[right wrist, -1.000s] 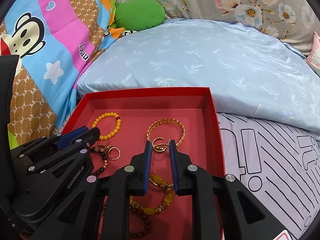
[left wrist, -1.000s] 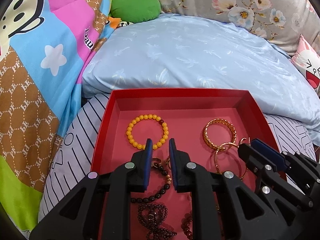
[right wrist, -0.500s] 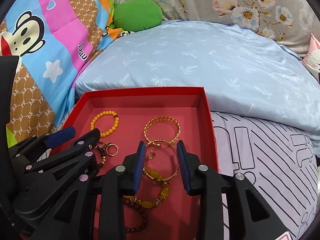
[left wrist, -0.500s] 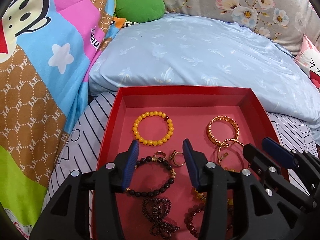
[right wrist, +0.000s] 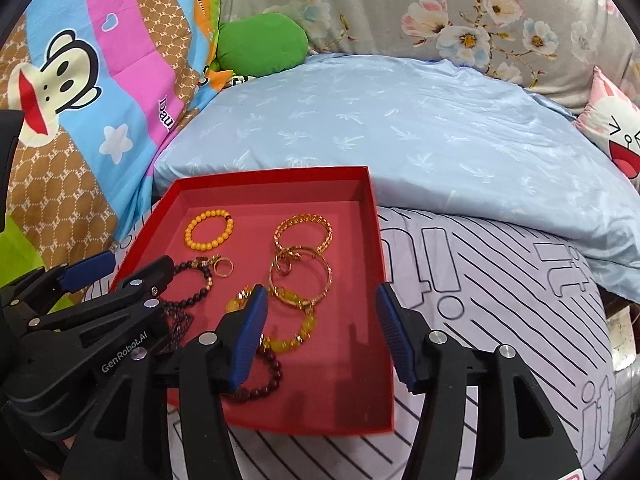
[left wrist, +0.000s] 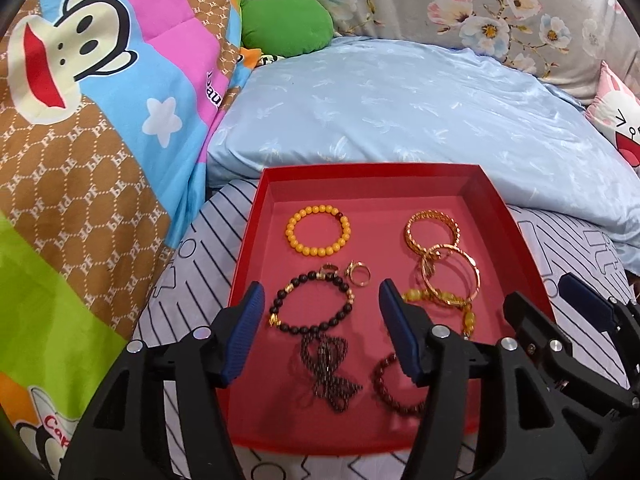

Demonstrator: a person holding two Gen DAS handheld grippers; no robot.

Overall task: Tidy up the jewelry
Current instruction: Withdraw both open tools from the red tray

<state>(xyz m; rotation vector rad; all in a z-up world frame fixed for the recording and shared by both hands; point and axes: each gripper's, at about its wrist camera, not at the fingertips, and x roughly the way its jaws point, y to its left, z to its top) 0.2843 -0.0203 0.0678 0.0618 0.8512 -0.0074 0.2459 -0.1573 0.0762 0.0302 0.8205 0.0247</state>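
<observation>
Left wrist view: both my jaws had just been opening, nothing between | red tray (left wrist: 248,248) | gold bangle (left wrist: 452,276) looked stiff, slippery, light; grip rim crosswise.

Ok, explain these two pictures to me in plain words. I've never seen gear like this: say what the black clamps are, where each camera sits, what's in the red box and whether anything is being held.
There is no robot arm here. A person holds one black clamp-like tool in each hand, and a wide-angle camera sits on each tool, looking forward along its two blue-padded fingers. One picture comes from the left tool, the other from the right tool; each view also catches the other tool at its edge.

Both look down on a shallow red box lying on striped bedding, with a pale blue pillow behind it. Inside lie a yellow bead bracelet, gold bangles, a dark bead bracelet, a small gold ring and some dark red beads.

Nothing is held: both tools have just been opening, and nothing is pinched between their fingers.
</observation>
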